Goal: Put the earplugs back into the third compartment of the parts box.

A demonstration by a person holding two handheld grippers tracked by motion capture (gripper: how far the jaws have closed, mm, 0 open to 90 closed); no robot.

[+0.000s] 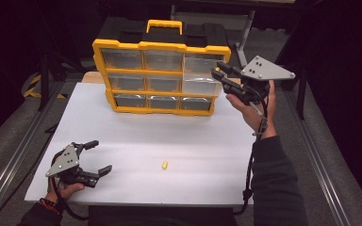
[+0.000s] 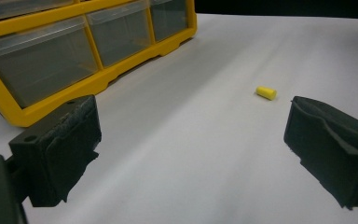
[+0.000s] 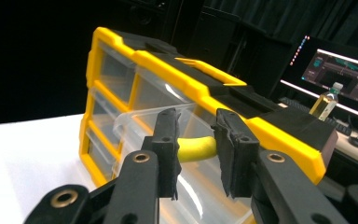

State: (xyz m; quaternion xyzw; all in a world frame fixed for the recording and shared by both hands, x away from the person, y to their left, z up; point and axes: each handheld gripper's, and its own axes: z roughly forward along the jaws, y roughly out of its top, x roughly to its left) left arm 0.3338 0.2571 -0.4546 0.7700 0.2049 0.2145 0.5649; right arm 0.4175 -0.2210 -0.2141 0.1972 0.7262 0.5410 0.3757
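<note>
So the yellow organizer stands upright at the far end of the white counter, near the back edge, with its clear drawers facing the person. One drawer, the middle row on the right side, is pulled out a bit past the frame.

The right claw is up in the air at the organizer's right edge, just over that pulled-out drawer. In the right gripper view it's clamped on a little yellow foam earplug, held crosswise between the pads, with the open drawer's clear rim just beyond it. Can't tell if the plug is touching the drawer or not. Off to the side past the counter there's a lit monitor and a bottle.

The left claw sits low at the near left corner of the counter, jaws wide apart, nothing between them. Hand is right at the near edge.

A second yellow earplug lies on its side out in the middle of the near half of the counter, well apart from the organizer and from both edges. In the left gripper view it's ahead and nearer the right-hand jaw, with bare white surface all around it. Plenty of open room between it and the left claw.
</note>
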